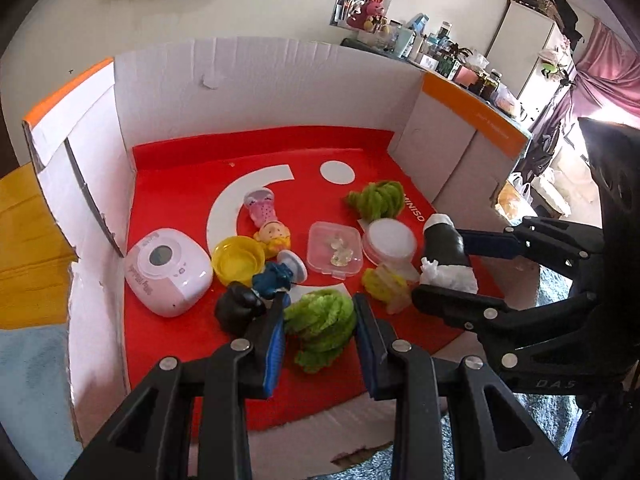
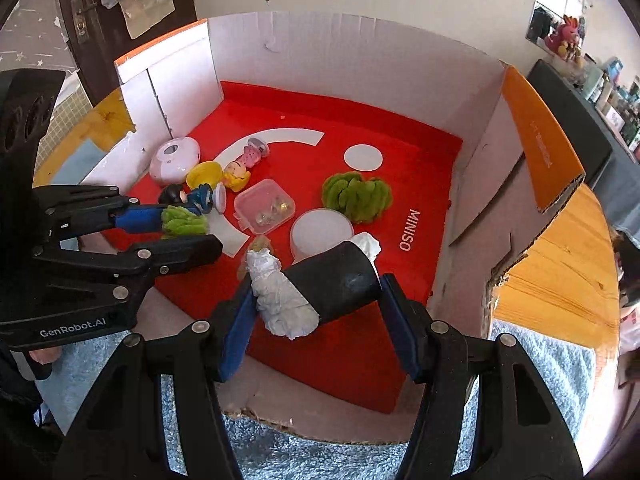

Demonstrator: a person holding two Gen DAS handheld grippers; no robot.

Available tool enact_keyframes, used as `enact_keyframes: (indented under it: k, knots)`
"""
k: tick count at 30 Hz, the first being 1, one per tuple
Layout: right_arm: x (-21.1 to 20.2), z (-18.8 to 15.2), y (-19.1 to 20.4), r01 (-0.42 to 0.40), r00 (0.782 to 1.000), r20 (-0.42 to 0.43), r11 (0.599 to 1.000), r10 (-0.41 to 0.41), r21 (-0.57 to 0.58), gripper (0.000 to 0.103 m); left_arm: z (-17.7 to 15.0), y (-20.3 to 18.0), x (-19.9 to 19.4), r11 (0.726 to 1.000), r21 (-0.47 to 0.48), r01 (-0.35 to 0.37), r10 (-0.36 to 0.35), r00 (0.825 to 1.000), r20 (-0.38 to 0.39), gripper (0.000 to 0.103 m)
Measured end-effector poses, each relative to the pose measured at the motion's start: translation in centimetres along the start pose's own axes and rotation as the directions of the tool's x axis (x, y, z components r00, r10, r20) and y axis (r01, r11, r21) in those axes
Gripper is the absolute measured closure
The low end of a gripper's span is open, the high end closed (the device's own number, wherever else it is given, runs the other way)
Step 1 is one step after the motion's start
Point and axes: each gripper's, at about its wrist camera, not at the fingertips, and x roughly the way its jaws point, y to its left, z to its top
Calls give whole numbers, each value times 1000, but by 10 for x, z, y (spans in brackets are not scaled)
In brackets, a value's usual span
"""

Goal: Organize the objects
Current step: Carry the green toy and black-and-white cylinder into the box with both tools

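Observation:
My left gripper [image 1: 320, 312] is shut on a green fuzzy bundle [image 1: 322, 330] and holds it low over the near part of the red mat [image 1: 176, 200]. The right wrist view shows that left gripper [image 2: 188, 228] and the green fuzzy bundle [image 2: 182, 222] from the side. Over the mat's near right part, my right gripper [image 2: 316, 286] is shut on a black roll [image 2: 340, 280] stuffed with white paper. The left wrist view has the right gripper [image 1: 440, 264] and the black roll [image 1: 444, 250] at its right.
The mat lies inside a white cardboard box [image 1: 260, 80] with orange-edged flaps. On the mat lie a pink device [image 1: 168, 272], a yellow cup [image 1: 238, 258], a pink doll [image 1: 268, 220], a blue figure [image 1: 272, 280], a clear case [image 1: 334, 248], a white round tub [image 1: 390, 240] and a second green bundle [image 1: 376, 198].

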Motion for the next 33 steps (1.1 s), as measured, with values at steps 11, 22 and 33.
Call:
enact_keyframes:
  k: [11, 22, 33]
  knots:
    - [6, 1, 12, -25, 999, -35, 1000, 24, -17, 45, 1, 5, 2, 1000, -12, -11, 11, 1000, 1, 70]
    - [7, 0, 9, -71, 997, -26, 997, 71, 20, 43, 3, 7, 3, 1000, -20, -12, 12, 1000, 3, 69]
    - [9, 1, 13, -85, 996, -11, 996, 85, 20, 43, 4, 10, 4, 999, -29, -20, 20, 1000, 7, 69]
